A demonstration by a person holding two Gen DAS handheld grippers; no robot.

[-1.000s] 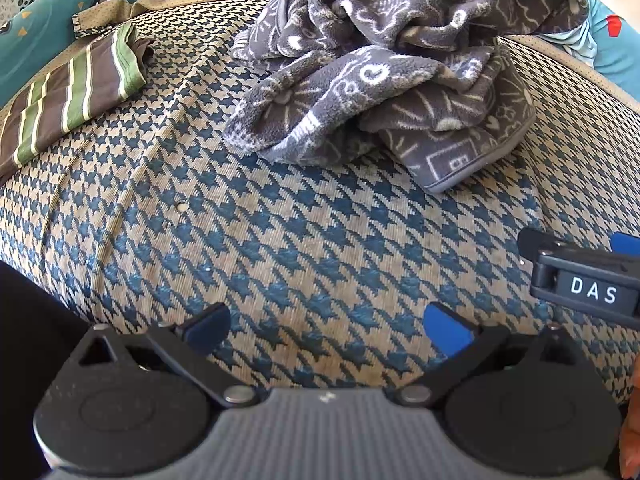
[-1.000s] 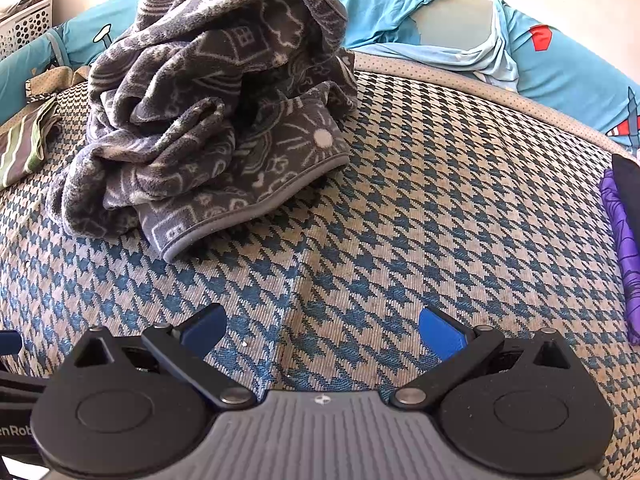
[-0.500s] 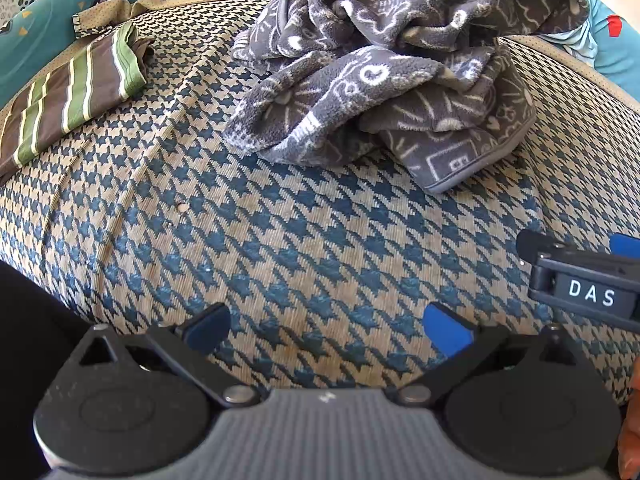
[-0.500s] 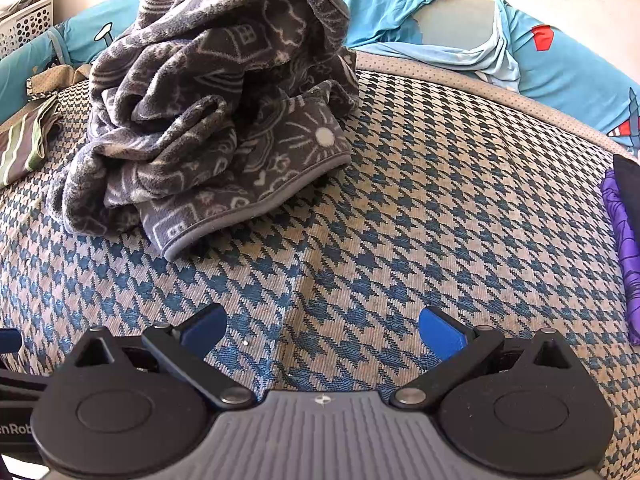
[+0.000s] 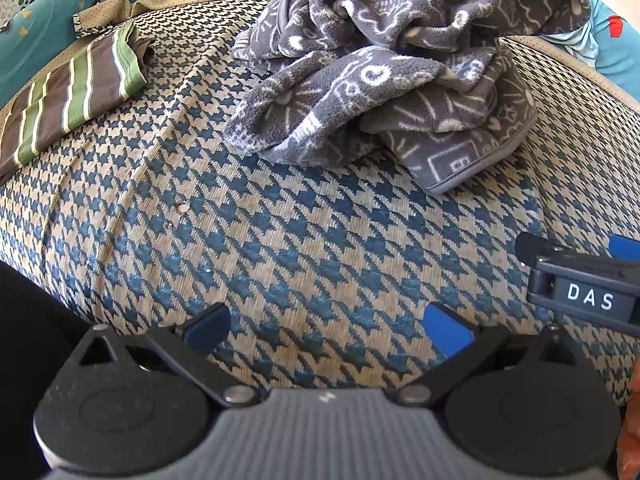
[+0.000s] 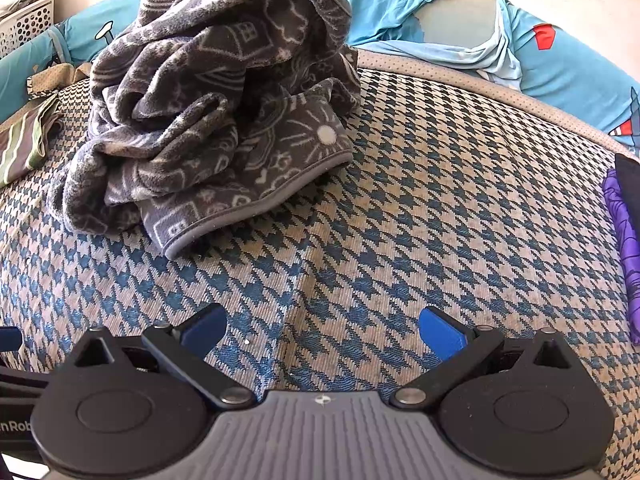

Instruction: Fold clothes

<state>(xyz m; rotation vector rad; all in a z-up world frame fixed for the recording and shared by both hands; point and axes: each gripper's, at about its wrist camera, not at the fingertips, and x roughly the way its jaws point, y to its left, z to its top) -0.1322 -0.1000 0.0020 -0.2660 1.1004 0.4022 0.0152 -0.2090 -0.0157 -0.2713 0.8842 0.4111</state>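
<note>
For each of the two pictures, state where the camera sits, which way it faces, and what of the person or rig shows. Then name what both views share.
Left wrist: on the left gripper, facing the crumpled grey patterned fleece garment; the right gripper shows beside it.
Right wrist: on the right gripper, facing the same garment from further right.
Shared: the garment, the blue-and-beige houndstooth cushion, the folded green-striped cloth.

Left gripper [image 5: 327, 326]: jaws spread wide, blue fingertips [image 5: 447, 330] apart, nothing between them.
Right gripper [image 6: 322, 330]: jaws spread wide, holding nothing.
Placement: side by side, the right gripper's tip showing at the left view's right edge.
</note>
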